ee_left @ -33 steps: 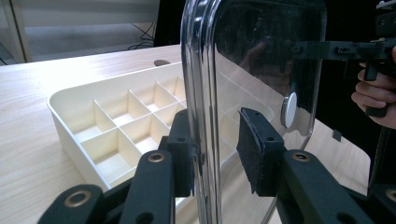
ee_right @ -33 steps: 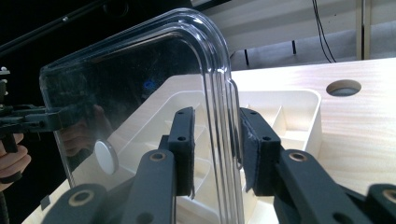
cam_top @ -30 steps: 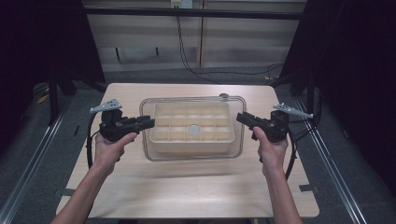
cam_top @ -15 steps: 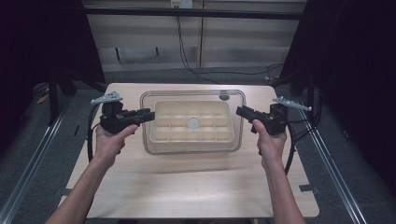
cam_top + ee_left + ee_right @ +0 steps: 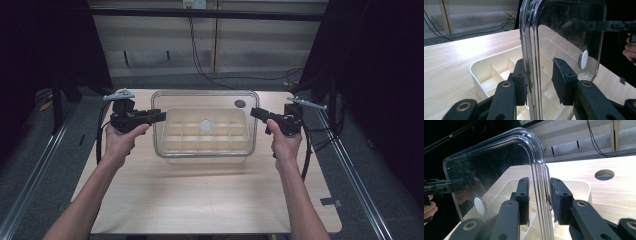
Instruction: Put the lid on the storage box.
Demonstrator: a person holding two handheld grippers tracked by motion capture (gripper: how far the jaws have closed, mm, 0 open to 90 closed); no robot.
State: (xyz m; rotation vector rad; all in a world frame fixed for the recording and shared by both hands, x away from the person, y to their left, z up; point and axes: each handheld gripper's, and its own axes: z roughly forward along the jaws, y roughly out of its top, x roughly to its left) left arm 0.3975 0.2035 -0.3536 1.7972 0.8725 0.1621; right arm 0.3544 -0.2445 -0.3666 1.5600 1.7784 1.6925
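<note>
we hold the clear lid [image 5: 205,107] flat, just above the tray [image 5: 204,142] on the counter [image 5: 200,200] | left gripper [image 5: 159,116] pinches its left rim | right gripper [image 5: 255,112] pinches its right rim | long side runs gripper to gripper, both equally near

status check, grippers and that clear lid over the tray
Left gripper and right gripper each clamp a lid edge. Lid lifted above tray. Nothing blocking.
</note>
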